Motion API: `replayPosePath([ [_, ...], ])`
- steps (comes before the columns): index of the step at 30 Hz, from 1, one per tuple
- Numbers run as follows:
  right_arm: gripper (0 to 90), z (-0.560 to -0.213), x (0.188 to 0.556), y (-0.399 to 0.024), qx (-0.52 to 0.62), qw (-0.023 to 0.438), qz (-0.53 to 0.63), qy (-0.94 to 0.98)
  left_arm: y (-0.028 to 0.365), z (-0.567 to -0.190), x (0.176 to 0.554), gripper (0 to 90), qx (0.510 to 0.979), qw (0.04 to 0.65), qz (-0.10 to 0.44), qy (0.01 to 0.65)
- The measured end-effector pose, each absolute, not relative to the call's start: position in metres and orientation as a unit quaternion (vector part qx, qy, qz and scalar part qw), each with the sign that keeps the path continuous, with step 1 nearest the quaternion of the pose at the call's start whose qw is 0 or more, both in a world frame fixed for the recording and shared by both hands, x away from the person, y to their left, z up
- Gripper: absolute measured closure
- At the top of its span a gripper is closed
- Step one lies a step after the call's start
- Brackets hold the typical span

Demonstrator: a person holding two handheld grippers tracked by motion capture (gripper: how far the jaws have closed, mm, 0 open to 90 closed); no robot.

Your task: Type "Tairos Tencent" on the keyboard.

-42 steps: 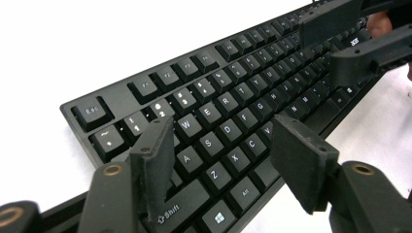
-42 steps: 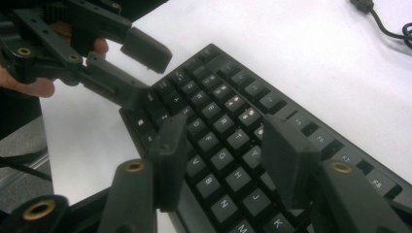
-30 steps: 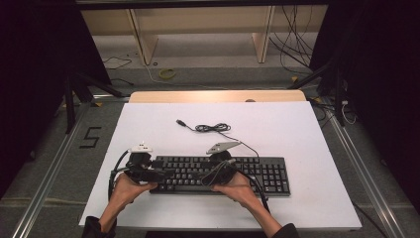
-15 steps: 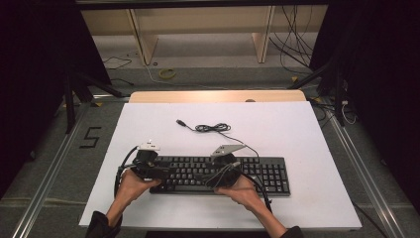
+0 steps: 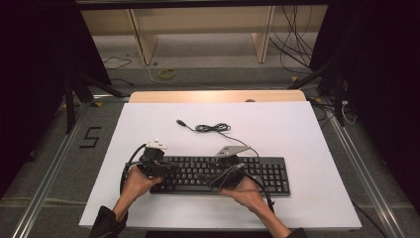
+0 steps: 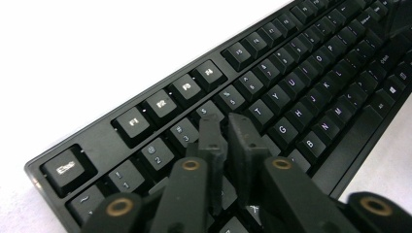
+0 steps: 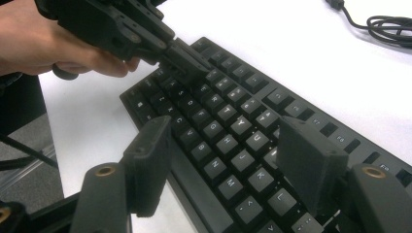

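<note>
A black keyboard [image 5: 267, 173] lies on the white table [image 5: 297, 129], near its front edge. My left gripper [image 5: 170, 168] hovers over the keyboard's left end; in the left gripper view its jaws [image 6: 227, 121] have just been closing and stand almost together above the number row, with nothing between them. My right gripper [image 5: 214, 177] is over the middle of the keyboard, pointing left. Its jaws [image 7: 226, 131] stand wide apart above the letter keys and hold nothing. The right gripper view also catches the left gripper [image 7: 194, 68] and the hand holding it over the keyboard [image 7: 243, 111].
The keyboard's cable [image 5: 210, 128] lies coiled on the table behind it, plug end to the left; the cable [image 7: 388, 24] also shows at the top right of the right gripper view. Wooden shelving and floor cables sit beyond the table's far edge [image 5: 218, 95].
The left gripper has shifted right, onto the keyboard's left end, and its jaws have closed. The right gripper has stayed put and open.
</note>
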State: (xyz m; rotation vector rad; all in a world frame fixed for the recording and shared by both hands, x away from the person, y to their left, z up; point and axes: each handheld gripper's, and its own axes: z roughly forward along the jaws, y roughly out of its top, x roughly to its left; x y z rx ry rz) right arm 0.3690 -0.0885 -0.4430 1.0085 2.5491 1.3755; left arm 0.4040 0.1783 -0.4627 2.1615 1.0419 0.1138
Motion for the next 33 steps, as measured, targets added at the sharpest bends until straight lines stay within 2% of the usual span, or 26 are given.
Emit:
replayPosePath([
  [4,38.5,-0.443,0.368,-0.090,0.328,0.038,0.449,0.831,0.175,-0.464,0.405,88.8,0.842,0.355,0.042,0.404],
  [17,38.6,-0.441,0.366,-0.094,0.329,0.040,0.452,0.829,0.171,-0.469,0.409,89.1,0.849,0.336,0.040,0.406],
  [27,38.7,-0.442,0.366,-0.093,0.328,0.040,0.450,0.829,0.172,-0.467,0.407,88.9,0.843,0.348,0.041,0.409],
  [33,38.8,-0.440,0.366,-0.094,0.330,0.041,0.454,0.827,0.175,-0.459,0.404,80.9,0.835,0.367,0.035,0.408],
])
